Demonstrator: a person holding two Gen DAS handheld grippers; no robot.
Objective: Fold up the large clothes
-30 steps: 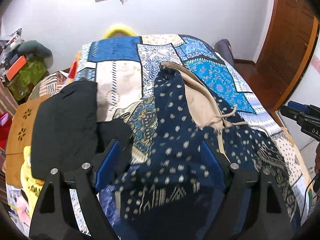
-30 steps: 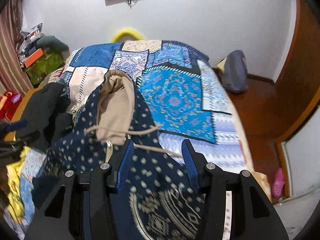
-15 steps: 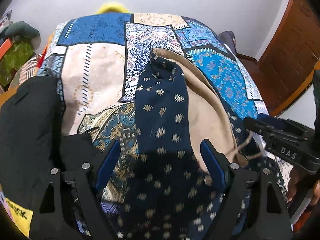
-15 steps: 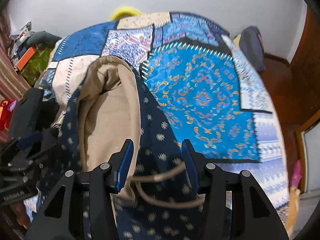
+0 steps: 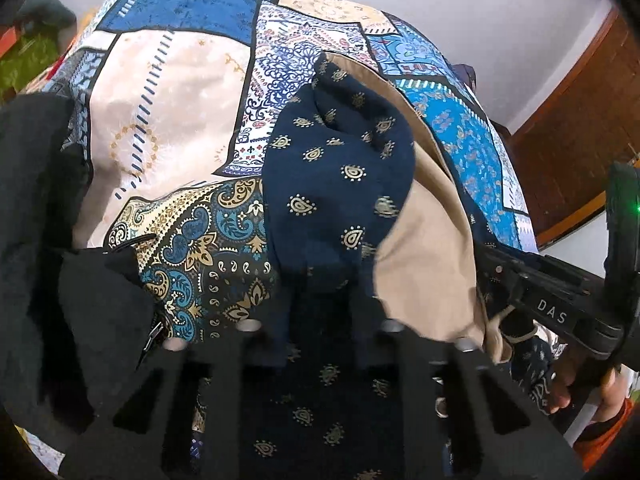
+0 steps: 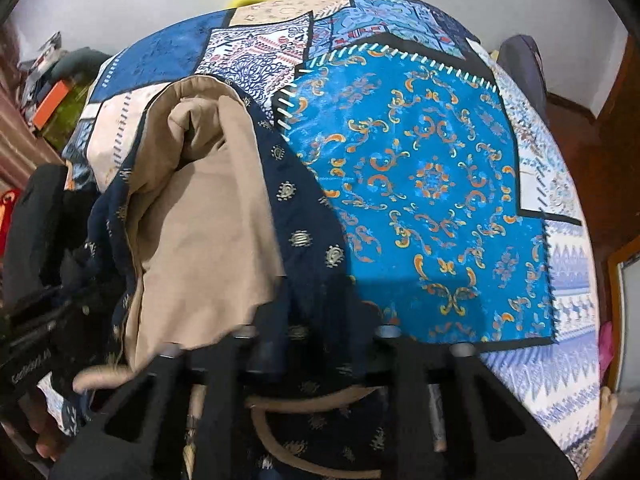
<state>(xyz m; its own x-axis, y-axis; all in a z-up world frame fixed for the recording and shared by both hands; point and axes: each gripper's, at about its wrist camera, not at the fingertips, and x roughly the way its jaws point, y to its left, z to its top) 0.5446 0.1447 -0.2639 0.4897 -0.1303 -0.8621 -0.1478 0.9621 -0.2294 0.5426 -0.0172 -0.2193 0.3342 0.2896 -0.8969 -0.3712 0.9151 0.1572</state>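
A navy hooded garment (image 5: 336, 168) with gold paisley print and beige lining (image 6: 208, 200) lies on the patchwork bed cover (image 6: 432, 176). My left gripper (image 5: 322, 300) points steeply down at the hood's left side. Its jaws are closing, with a fold of navy cloth pinched between them. My right gripper (image 6: 316, 320) comes down on the hood's right edge. Its jaws are closing too, over navy cloth beside the lining. A beige drawstring (image 6: 312, 400) loops under it. Each gripper shows in the other's view, the right one (image 5: 552, 304) held by a hand.
A black garment (image 5: 36, 240) lies heaped on the bed's left side. The bed cover's blue panel stretches to the right of the hood. A wooden door (image 5: 568, 128) and a dark bag (image 6: 524, 64) stand past the bed's right edge. Clutter is piled at the far left.
Both grippers have dropped down and forward onto the hood. Their jaws, wide apart before, have come together on the navy cloth.
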